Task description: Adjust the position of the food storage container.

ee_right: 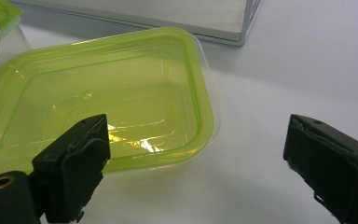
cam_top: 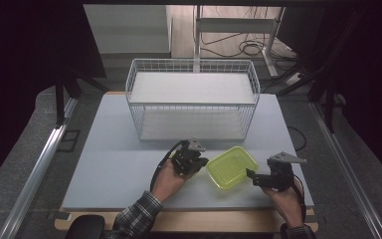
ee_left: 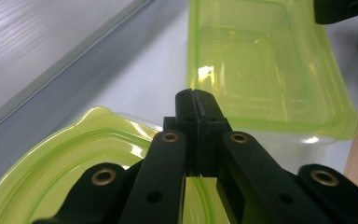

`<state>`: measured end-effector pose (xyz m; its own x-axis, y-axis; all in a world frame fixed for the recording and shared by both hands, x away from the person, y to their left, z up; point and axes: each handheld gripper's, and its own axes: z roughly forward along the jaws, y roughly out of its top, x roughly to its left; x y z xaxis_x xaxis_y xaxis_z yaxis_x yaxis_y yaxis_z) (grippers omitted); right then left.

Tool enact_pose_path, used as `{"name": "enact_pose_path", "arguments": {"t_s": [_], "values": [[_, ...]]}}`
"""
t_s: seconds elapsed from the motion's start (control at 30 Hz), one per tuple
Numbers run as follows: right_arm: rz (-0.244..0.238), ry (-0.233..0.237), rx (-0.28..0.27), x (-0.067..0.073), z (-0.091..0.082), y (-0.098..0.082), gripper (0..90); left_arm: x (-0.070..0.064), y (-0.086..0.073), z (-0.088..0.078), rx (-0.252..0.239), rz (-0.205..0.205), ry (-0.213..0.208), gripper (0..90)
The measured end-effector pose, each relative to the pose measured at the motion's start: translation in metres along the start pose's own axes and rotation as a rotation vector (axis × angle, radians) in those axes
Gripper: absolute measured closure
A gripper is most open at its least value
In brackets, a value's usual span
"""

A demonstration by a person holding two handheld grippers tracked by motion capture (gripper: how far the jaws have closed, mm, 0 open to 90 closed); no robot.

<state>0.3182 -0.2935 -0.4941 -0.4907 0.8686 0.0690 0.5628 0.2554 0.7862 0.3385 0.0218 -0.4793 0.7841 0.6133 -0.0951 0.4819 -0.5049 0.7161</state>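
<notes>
The person works at the near right part of the table [cam_top: 109,169], where a yellow-green box [cam_top: 232,167] sits flat, its opening facing up. It lies close to the near edge and a little in from the right edge, so both hands can come at it without stretching.

The left gripper [cam_top: 191,160] is just beside the box's left side. Its jaws are pressed together, and in the left gripper view they appear to pinch the rim of a matching yellow-green lid [ee_left: 74,158], which hangs below and in front of them. That grip makes sense if the lid is meant to go onto the box: held by one edge, it can be swung over the opening. Whether the lid touches the table I cannot tell.

The right gripper [cam_top: 264,178] waits at the box's right side with its jaws spread wide and nothing between them; in the right gripper view one jaw stands over the box's near rim and the other is well out over bare table. It looks set to steady the box, though it is not gripping it.

Behind the box stands a white wire basket [cam_top: 191,99] across the far middle of the table. Its front wall is near the box's far corner, so there is little room to push things away from the person. To the left, the table is bare out to the left edge.
</notes>
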Motion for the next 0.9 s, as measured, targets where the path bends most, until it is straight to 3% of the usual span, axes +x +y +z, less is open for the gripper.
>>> {"name": "enact_pose_path", "arguments": {"t_s": [0.47, 0.9], "values": [[-0.008, 0.001, 0.0, 0.001, 0.0, 0.0, 7.8, 0.018, -0.029, -0.029, -0.008, -0.049, 0.024, 89.9], [-0.017, 0.008, 0.0, 0.003, 0.001, 0.001, 9.2, 0.043, -0.055, -0.057, -0.011, -0.114, 0.099, 89.9]]}}
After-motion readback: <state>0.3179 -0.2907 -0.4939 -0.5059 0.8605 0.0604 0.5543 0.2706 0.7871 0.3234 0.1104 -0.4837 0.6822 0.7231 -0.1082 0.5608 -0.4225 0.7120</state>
